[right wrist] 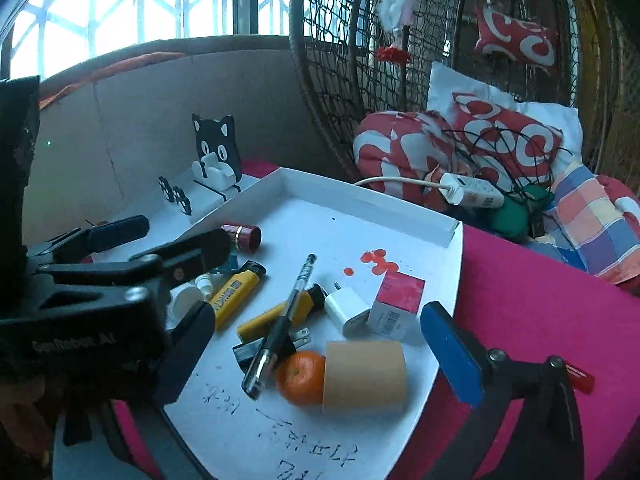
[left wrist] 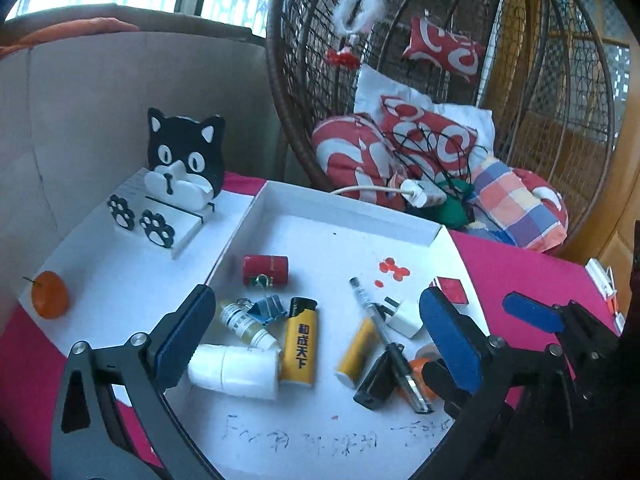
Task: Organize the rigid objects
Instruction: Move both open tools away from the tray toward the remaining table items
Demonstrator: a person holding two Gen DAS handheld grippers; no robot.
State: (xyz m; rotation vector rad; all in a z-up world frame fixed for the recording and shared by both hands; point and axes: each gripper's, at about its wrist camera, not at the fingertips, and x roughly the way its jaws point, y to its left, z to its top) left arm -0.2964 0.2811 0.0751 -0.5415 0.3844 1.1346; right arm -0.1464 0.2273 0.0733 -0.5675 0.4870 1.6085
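In the shallow white tray on the pink tablecloth sits the whole pile of small stuff: a yellow lighter, a white bottle lying on its side touching it, a small clear vial, a blue binder clip and a red cylinder further back. Right of those, a pen lies across a second yellow lighter, with a white charger plug and a red-topped box just beside it. Nearer the right camera, an orange touches a tan tape roll.

The left gripper tilts down over the tray, jaws spread wide with nothing gripped; the bottle, vial and lighters just lie in the gap between its fingers. The right gripper tilts down too, jaws also wide apart and holding nothing, its blue-padded finger at the tray's right edge.

Off to the left, a cat-shaped stand sits on a white board with another orange. Behind is a wicker hanging chair full of red-and-white cushions.
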